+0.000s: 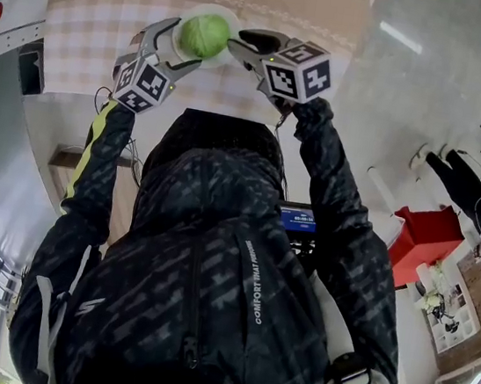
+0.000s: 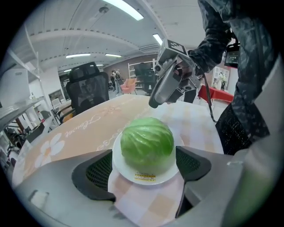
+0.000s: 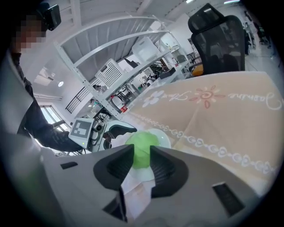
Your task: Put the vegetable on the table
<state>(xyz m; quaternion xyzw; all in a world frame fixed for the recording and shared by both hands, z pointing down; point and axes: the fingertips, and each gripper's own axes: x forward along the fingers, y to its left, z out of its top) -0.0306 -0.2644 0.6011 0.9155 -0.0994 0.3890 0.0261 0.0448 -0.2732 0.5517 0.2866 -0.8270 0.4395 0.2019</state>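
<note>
A round green cabbage sits on a small white plate on the table's checked and beige cloth. My left gripper is open, its two jaws standing wide on either side of the plate's near rim, clear of the cabbage. My right gripper comes in from the other side with a narrow gap between its jaws and nothing in that gap. In the left gripper view its tip hangs a little above and behind the cabbage.
A black office chair stands at the table's far side. White shelving runs behind it. A red box stands on the floor at my right. The table's near edge lies just in front of my body.
</note>
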